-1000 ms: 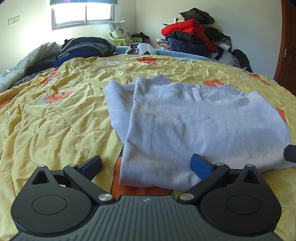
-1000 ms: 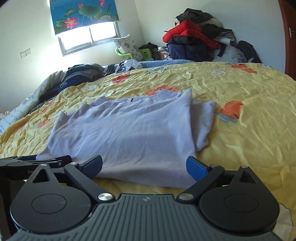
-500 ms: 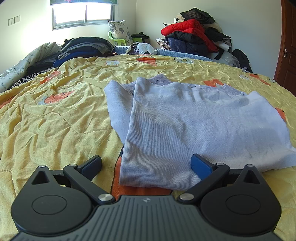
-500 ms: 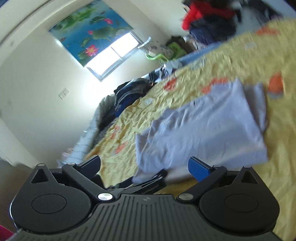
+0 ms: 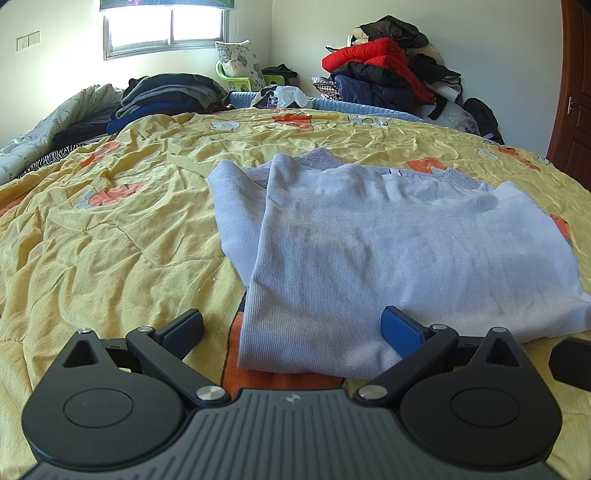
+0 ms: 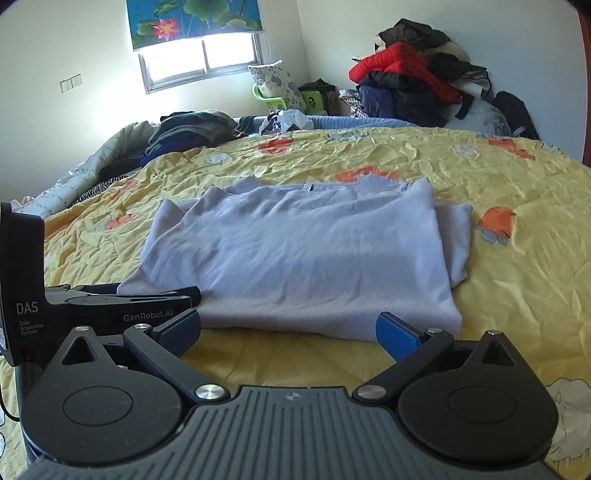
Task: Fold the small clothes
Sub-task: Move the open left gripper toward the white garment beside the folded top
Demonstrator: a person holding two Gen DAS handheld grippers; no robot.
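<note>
**Lavender top half-folded on a bed, both grippers waiting at its near hem**

Lavender top (image 5: 388,251) lies flat on a rumpled yellow quilt (image 5: 110,236) that covers the bed. Its two sleeves or sides appear already turned in, which leaves a long panel with the lace neckline at the far end and the hem nearest the cameras. A narrower strip of the same cloth pokes out along each long edge.

Left gripper (image 5: 291,326) sits low over the quilt with its fingers spread wide and holding nothing; the near left corner of the hem lies between them. Right gripper (image 6: 288,326) is likewise spread wide and empty, facing the near right corner, with the hem just beyond its blue fingertips. In the right wrist view the left gripper shows at the left edge, close beside the hem.

Judging from this layout, the lengthwise fold looks done and the crosswise fold comes next: each gripper would need to pinch its own hem corner, through all layers, then lift and carry the hem toward the neckline.

Open quilt surrounds the top on every side, so there is free room to move. Piles of clothes (image 5: 384,70) and a pillow (image 6: 275,83) sit well apart at the far edge of the bed, by the wall under a window (image 5: 166,22)
</note>
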